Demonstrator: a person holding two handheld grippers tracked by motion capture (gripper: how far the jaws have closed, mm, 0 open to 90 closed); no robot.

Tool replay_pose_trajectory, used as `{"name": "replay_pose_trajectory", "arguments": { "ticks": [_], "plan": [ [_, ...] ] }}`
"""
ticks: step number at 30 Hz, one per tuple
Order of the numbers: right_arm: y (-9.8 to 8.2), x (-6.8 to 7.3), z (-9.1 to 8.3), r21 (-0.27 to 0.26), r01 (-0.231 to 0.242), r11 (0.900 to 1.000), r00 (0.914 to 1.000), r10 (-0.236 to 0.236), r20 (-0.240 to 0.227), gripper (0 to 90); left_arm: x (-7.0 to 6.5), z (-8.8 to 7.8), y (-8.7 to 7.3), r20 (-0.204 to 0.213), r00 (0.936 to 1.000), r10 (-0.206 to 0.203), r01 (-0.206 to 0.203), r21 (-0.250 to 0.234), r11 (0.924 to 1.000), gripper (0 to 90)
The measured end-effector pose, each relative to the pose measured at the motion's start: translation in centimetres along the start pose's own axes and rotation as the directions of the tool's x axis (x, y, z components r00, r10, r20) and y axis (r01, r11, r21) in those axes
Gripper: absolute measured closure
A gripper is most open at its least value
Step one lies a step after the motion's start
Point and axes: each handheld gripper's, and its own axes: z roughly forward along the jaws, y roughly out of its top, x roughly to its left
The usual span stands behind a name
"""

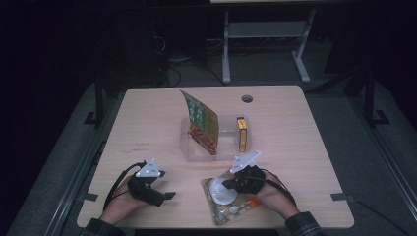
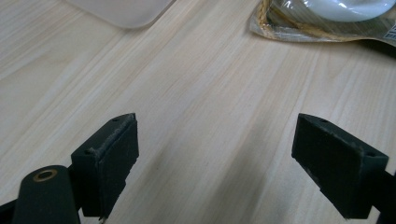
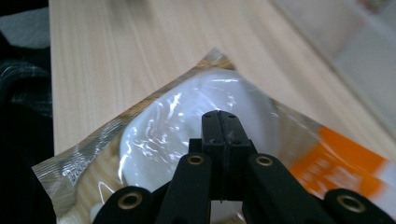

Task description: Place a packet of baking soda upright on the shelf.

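A flat food packet (image 1: 222,200) with a white bowl printed on it lies on the table near the front edge. My right gripper (image 1: 227,184) rests on top of it, jaws pressed together. In the right gripper view the shut gripper (image 3: 219,116) lies over the glossy packet (image 3: 159,130), and I see nothing between its pads. My left gripper (image 1: 169,195) sits low over bare wood to the left of the packet. In the left gripper view this gripper (image 2: 217,123) stands wide open and empty, with the packet (image 2: 327,21) beyond it.
A clear plastic tray (image 1: 226,150) stands mid-table. A tall green and orange box (image 1: 201,123) leans inside it, and a small yellow box (image 1: 242,133) stands at its right side. A cable hole (image 1: 247,98) is near the far edge.
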Motion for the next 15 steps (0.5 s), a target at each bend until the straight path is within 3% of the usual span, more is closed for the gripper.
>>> {"name": "replay_pose_trajectory", "arguments": {
  "ticks": [2, 8, 15],
  "plan": [
    [-0.4, -0.2, -0.9, -0.03, -0.046, 0.998, 0.9986, 0.047, 0.023, 80.1, 0.0, 0.1, 0.1, 0.003, 1.0, 0.002, -0.002, -0.003, 1.0, 14.3],
    [-2.1, -1.2, -3.0, -0.071, -0.098, 0.993, 0.9883, 0.105, 0.11, 56.9, -0.5, 0.4, 1.2, 0.021, 0.9998, 0.002, -0.001, -0.043, 0.9991, 14.3],
    [-4.0, -1.9, -5.3, -0.114, -0.145, 0.983, 0.971, 0.163, 0.175, 44.2, -1.1, 1.3, 3.0, 0.053, 0.9983, 0.026, -0.023, -0.067, 0.9975, 14.9]
  ]
}}
